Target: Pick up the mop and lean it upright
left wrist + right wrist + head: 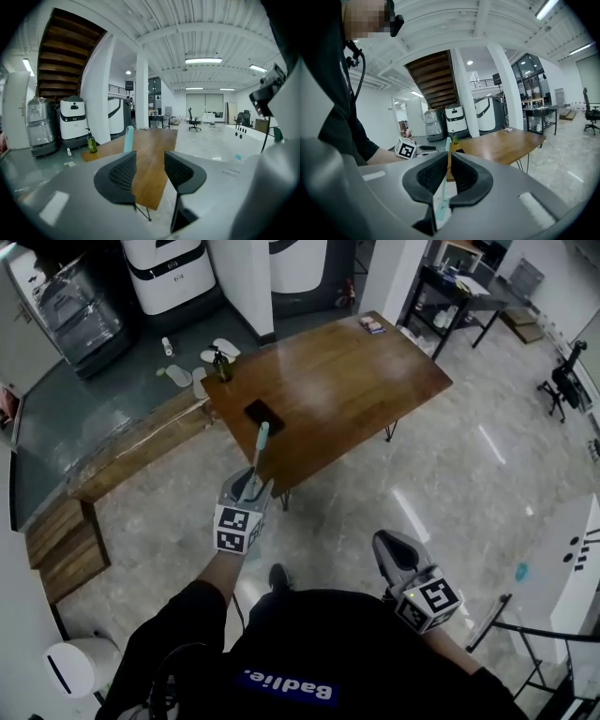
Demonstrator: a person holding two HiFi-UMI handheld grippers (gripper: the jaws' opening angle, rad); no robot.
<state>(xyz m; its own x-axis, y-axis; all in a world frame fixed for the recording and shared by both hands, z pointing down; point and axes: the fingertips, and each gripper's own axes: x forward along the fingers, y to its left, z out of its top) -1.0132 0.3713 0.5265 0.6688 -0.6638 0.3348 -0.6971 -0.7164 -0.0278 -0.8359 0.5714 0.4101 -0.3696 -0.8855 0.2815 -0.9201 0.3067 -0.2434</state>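
The mop's teal handle (262, 441) stands upright, leaning against the near edge of the wooden table (356, 381). My left gripper (251, 488) is right below the handle's top, level with the table edge. In the left gripper view the left gripper (150, 168) is open with only the table top showing in the gap, and the handle (128, 138) rises just behind the left finger. My right gripper (392, 549) hangs well to the right, close to my body and away from the mop. Its jaws (448, 171) are shut on nothing, and the mop pole (442, 197) shows far off through the slit.
A black flat object (263, 412) and a green pump bottle (222, 365) sit on the table's left part. A wooden bench (141, 442) runs to the left and white machines (169, 273) stand behind it. A white bin (75, 667) is at lower left, a white panel (577, 559) at right.
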